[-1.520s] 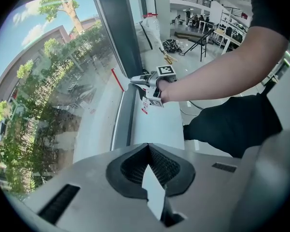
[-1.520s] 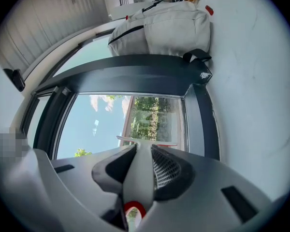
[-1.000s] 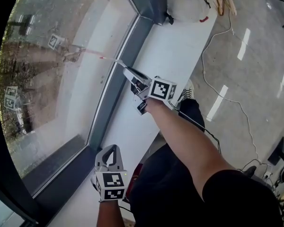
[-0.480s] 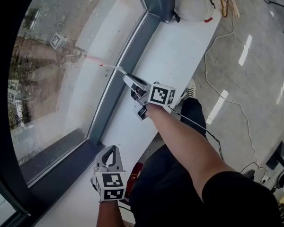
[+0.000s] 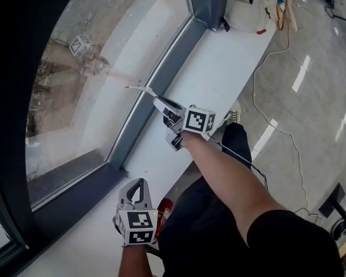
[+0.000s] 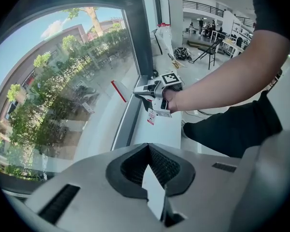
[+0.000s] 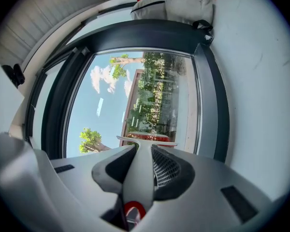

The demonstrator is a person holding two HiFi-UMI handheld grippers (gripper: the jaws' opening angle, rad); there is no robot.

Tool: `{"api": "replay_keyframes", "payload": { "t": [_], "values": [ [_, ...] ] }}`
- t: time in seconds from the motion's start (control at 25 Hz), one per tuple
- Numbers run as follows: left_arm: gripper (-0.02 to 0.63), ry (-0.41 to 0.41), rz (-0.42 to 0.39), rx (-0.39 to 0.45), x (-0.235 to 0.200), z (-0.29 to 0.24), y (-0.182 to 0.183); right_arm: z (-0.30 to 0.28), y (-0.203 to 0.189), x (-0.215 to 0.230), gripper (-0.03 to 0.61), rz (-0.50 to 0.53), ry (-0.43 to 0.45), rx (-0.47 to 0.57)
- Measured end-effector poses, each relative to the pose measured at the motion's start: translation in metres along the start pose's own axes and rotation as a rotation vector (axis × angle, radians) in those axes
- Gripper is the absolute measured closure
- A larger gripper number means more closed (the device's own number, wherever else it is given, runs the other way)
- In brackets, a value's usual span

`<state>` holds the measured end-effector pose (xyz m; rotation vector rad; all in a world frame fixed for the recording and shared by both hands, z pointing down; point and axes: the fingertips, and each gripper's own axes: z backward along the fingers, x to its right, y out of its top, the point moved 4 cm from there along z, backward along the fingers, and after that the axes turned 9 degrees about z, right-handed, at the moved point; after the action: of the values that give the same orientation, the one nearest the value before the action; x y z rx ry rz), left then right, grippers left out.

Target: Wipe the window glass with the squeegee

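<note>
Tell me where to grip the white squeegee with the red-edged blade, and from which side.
Grip the white squeegee with the red-edged blade by its narrow straight handle. Come from the room side, along the handle, as the right claw does, shut on it. The wide T-shaped blade faces the window glass and must stay free; only the handle fits between the jaws.

both shells pale grey moulded plastic. my left gripper and my right gripper each carry a cube faced with black-and-white square markers. pads inside the jaws are black with a fine ribbed grid. narrow dark slots on the shell faces. thin dark cable off the right one. black short sleeve, black trousers, pale shoe.
</note>
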<state>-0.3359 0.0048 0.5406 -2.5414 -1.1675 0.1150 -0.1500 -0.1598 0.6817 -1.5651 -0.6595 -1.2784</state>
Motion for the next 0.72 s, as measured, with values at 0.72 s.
{"api": "replay_keyframes", "payload": {
  "t": [0.72],
  "values": [
    [0.612,-0.202,0.200,0.393,0.013,0.111,0.079,0.099,0.065,-0.207,0.488,0.412,-0.050,-0.326]
  ]
}}
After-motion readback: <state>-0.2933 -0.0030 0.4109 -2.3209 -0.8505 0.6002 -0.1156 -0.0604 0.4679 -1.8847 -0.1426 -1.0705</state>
